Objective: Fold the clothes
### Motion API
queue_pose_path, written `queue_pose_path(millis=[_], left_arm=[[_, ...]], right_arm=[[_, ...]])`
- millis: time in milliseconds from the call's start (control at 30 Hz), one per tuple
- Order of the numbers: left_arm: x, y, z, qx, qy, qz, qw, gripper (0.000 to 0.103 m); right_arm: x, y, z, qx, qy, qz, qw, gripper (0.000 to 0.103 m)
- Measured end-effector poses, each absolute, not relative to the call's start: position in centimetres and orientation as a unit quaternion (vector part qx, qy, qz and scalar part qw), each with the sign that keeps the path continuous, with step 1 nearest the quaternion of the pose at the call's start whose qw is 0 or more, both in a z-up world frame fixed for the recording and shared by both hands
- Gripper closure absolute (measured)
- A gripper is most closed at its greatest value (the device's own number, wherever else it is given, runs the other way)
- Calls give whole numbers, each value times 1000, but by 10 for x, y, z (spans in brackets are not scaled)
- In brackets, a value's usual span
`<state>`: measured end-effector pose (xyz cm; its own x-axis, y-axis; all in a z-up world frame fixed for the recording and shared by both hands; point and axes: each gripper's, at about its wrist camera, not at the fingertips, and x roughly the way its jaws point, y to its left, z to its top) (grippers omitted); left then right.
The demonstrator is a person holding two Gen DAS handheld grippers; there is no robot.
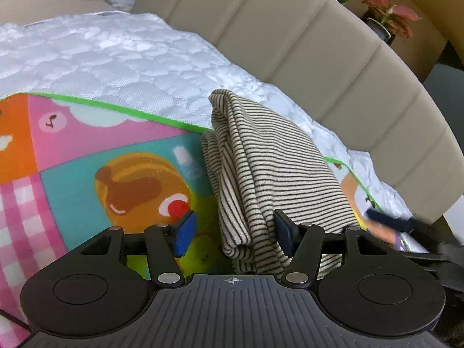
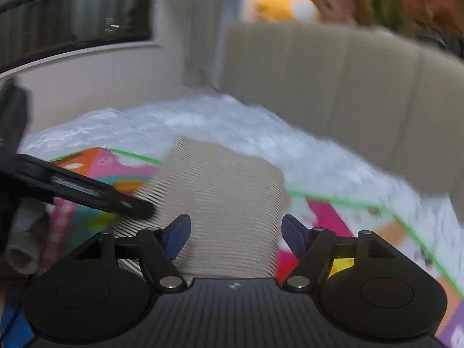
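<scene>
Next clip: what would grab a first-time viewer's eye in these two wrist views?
The bright cartoon play mat, spread over a white quilted cover, stands out first. On the mat's right part lies a folded beige garment with dark stripes, just ahead of the open left gripper. Behind runs a beige padded headboard; the right wrist view is motion-blurred, its right gripper open too.

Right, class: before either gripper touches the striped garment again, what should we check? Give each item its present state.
1. Left gripper jaws open: ok.
2. Right gripper jaws open: ok.
3. Striped garment free of both jaws: ok.
4. Garment resting on the colourful mat, not sliding off: ok, though its far end overlaps the white quilt.
5. Garment fold even: not ok, edges bunched in the left wrist view.
6. Right wrist view sharp enough to aim: not ok, blurred.
</scene>
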<state>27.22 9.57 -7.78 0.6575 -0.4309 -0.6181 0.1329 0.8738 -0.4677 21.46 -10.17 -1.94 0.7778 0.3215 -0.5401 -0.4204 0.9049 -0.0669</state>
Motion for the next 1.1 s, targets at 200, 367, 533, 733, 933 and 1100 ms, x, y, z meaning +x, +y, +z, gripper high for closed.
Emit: queue_pose_path(millis=[200,367,533,733,933,1100], left_arm=[[274,92,-85,-187,391,-158,887,35],[274,90,-88,-180,392,-156,889,32],[272,91,-87,-183,391,-155,889,32],[272,92,-88,-183,392,-154,888,32],[274,90,-89,-188,383,-158,890,36],[275,84,-93,-188,384,-165,889,30]], right_arm=[[231,-83,-65,-153,309,208,915,28],[237,-100,-52,-105,317,207,920,27],[252,-129,-33,18,329,197,923,19],[302,-146,-59,134,403,159,891,16],[290,-149,-46,158,359,187,901,49],[282,-146,-63,91,364,142,916,37]])
